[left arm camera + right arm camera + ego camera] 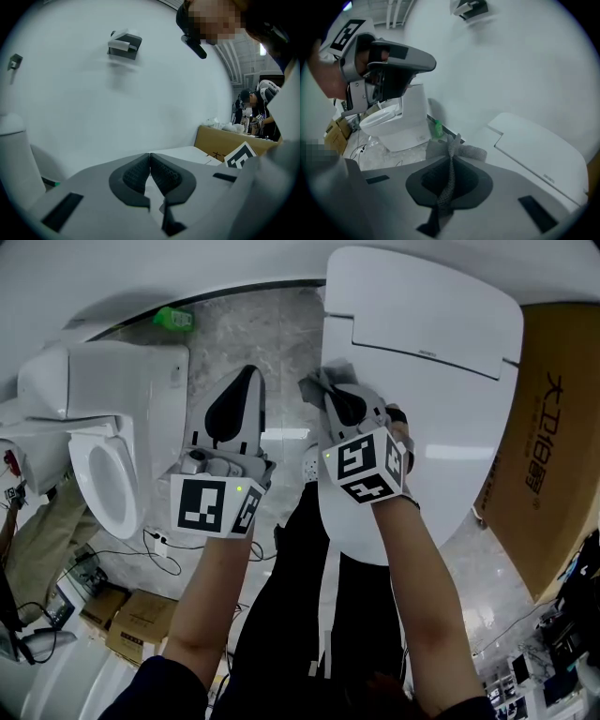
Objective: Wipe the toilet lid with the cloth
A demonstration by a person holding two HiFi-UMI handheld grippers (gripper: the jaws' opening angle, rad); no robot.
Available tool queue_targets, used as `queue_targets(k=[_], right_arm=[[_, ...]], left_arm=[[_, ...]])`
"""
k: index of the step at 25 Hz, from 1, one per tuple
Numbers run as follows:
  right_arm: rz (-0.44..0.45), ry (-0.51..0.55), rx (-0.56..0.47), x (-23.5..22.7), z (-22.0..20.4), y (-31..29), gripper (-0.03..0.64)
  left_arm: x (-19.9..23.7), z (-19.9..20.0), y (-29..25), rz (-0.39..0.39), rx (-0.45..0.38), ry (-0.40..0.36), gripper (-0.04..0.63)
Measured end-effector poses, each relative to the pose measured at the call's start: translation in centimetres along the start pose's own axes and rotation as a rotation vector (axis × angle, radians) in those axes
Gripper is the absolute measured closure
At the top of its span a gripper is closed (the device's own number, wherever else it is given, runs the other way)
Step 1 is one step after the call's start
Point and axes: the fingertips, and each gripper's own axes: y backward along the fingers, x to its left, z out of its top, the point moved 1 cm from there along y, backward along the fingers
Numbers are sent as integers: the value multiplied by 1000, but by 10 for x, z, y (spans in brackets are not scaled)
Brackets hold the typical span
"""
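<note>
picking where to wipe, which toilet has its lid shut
The toilet on the right, beneath the right gripper holding the cloth; the left toilet shows its open bowl.

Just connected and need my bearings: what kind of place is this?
Likely a workshop or test space, not a home bathroom: a toilet lid near a second toilet, with cardboard boxes and loose cables around.

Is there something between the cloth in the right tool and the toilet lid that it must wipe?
Nothing visible does. The right tool grips the cloth right by the bare toilet lid; the left tool, shut and empty, is off to its side.
</note>
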Motion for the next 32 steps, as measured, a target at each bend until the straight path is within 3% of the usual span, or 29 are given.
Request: queue_targets(k=[4,8,23,27,32], right_arm=[[22,8,-3,2,-8,8,592],[-18,-30,-8,-16,-26,25,592],[-498,-415,73,-193,-175,164,592],[-603,-477,99,-213,-207,194,592],[-654,-555,86,-208,-220,205,592]], left_arm=[[-7,1,-2,-20,4,2,575],[-17,4,-8,-48,-4,-1,575],[-28,3,-14,-77,3,-5,575],[-32,3,-14,-86,5,-14,575],[-34,2,-12,-80,4,-13,575]])
